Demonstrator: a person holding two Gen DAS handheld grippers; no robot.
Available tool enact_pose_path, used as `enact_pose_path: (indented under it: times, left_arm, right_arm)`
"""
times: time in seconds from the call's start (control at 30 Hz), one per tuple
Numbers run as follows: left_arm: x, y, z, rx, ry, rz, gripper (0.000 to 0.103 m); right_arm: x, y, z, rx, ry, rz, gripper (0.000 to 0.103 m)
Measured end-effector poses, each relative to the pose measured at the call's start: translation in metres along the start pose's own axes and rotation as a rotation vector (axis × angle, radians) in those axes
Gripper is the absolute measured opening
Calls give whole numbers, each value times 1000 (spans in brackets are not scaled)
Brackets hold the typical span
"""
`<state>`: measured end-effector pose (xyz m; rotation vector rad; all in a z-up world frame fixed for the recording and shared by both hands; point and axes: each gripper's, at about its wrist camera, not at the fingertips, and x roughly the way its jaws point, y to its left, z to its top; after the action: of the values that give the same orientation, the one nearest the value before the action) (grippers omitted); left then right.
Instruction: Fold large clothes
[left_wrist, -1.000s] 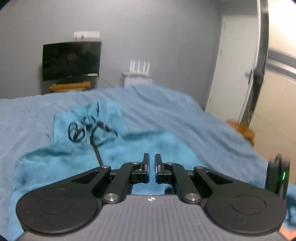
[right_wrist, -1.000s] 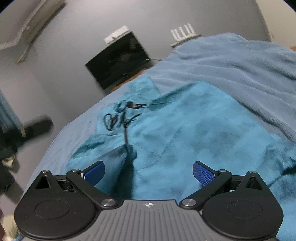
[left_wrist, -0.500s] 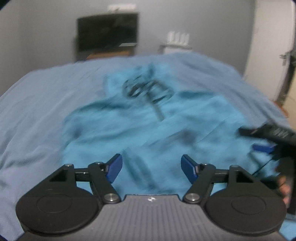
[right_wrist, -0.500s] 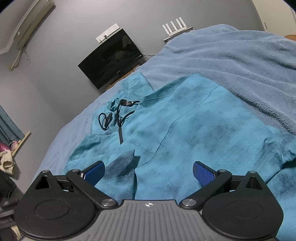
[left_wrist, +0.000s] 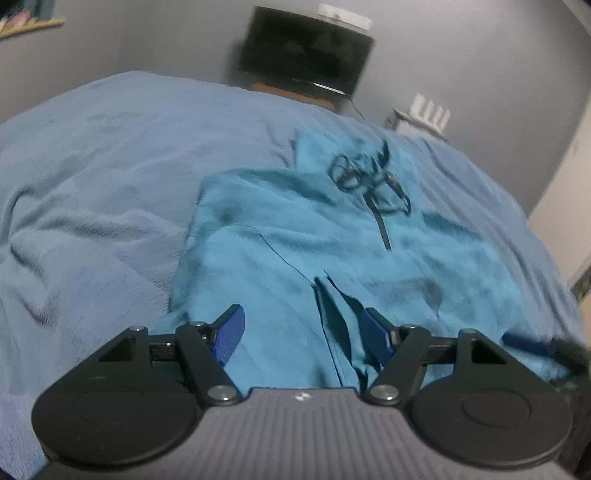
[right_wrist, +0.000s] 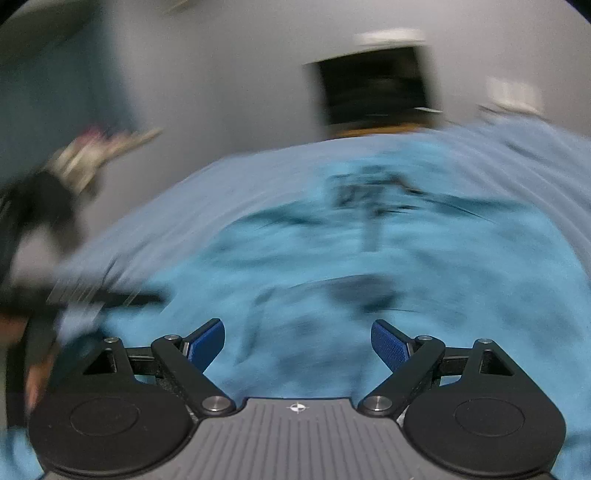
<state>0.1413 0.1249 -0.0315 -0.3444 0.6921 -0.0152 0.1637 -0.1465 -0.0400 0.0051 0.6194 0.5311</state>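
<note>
— Looking from big to small: what's laid out for you?

— One bed (left_wrist: 92, 177) under a grey-blue blanket, and on it one teal garment (left_wrist: 266, 266), spread mostly flat, reaching from the near edge toward the far end. A black drawstring (left_wrist: 369, 181) lies tangled at its far end. One dark screen (left_wrist: 306, 55) stands against the far wall.

— And your claws?

— Two. My left claw (left_wrist: 301, 330) is spread wide with nothing in it, poised over the near part of the garment, beside a folded flap (left_wrist: 332, 317). My right claw (right_wrist: 297, 343) is also wide open and empty; its view is badly blurred, so I can't tell how close it sits to the cloth.

— How would you do this step well?

— I judge I'm choosing grip points. I'd pinch both near corners at matching spots, one layer each, lift evenly so the cloth stays taut, and keep clear of the drawstring so it doesn't drag into the fold.
</note>
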Motion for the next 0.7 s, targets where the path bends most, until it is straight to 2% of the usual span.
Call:
enact_pose_path:
  times: [0.13, 0.27, 0.33, 0.43, 0.6, 0.7]
  left_arm:
    - [-1, 11, 1, -62, 2, -24, 69]
    - [1, 13, 1, -70, 8, -31, 69]
    - [2, 12, 1, -65, 13, -30, 69]
    - [2, 11, 1, -64, 15, -29, 69]
    - [3, 11, 1, -63, 15, -28, 69]
    - [5, 10, 0, -58, 20, -23, 69]
  right_arm:
    - [20, 43, -6, -244, 133, 78, 80]
    - [35, 70, -22, -414, 233, 66, 67]
    - [37, 73, -24, -427, 243, 55, 64]
    - [35, 68, -23, -396, 238, 38, 52]
    - [18, 61, -17, -339, 179, 54, 52]
    - [30, 64, -21, -379, 234, 4, 52]
